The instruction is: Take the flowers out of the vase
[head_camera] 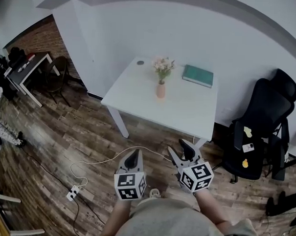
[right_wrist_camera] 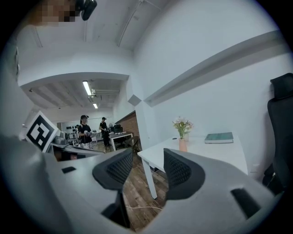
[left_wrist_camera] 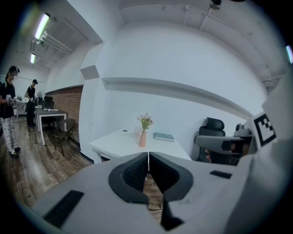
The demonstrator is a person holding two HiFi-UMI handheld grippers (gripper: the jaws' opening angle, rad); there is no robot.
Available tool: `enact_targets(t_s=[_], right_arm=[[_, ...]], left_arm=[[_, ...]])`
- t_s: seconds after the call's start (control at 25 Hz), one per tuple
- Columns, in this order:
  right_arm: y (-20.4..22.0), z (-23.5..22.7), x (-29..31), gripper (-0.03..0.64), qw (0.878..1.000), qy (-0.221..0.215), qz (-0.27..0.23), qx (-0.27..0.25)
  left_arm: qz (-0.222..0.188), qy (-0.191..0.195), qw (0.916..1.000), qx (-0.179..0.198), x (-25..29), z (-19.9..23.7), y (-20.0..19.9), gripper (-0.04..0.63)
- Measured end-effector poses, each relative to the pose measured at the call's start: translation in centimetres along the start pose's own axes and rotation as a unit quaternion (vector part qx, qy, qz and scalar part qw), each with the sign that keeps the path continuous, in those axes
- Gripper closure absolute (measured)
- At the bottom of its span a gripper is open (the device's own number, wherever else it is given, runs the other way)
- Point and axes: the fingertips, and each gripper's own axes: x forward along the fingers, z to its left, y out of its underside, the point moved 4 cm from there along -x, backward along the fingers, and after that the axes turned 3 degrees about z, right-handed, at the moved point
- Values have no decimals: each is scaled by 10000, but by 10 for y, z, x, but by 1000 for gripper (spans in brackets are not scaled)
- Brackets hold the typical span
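Observation:
A small bunch of pale pink flowers (head_camera: 163, 66) stands in a slim peach vase (head_camera: 161, 90) on the white table (head_camera: 187, 114). Both grippers hover over the wooden floor, well short of the table's near edge. My left gripper (head_camera: 132, 158) is shut, its pads meeting with nothing between them. My right gripper (head_camera: 181, 150) stands open and empty. In the left gripper view the flowers (left_wrist_camera: 145, 120) and vase (left_wrist_camera: 143, 139) sit far beyond the gripper (left_wrist_camera: 148, 157). The right gripper view has the flowers (right_wrist_camera: 182, 124) and vase (right_wrist_camera: 183, 145) up and right of the gripper (right_wrist_camera: 147, 167).
A green book (head_camera: 198, 75) lies on the table right of the vase. A black office chair (head_camera: 265, 125) stands at the table's right. A white cable and power strip (head_camera: 73, 192) lie on the floor. A dark desk (head_camera: 27, 70) and two people (left_wrist_camera: 8, 109) are far left.

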Motion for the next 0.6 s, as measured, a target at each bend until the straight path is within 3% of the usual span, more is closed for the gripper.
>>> enact_targets(t_s=[0.6], right_arm=[[-10,-13,61,405,9999,114,-14,-38]], left_arm=[[-19,136,9999,-35,51,38,-18,586]])
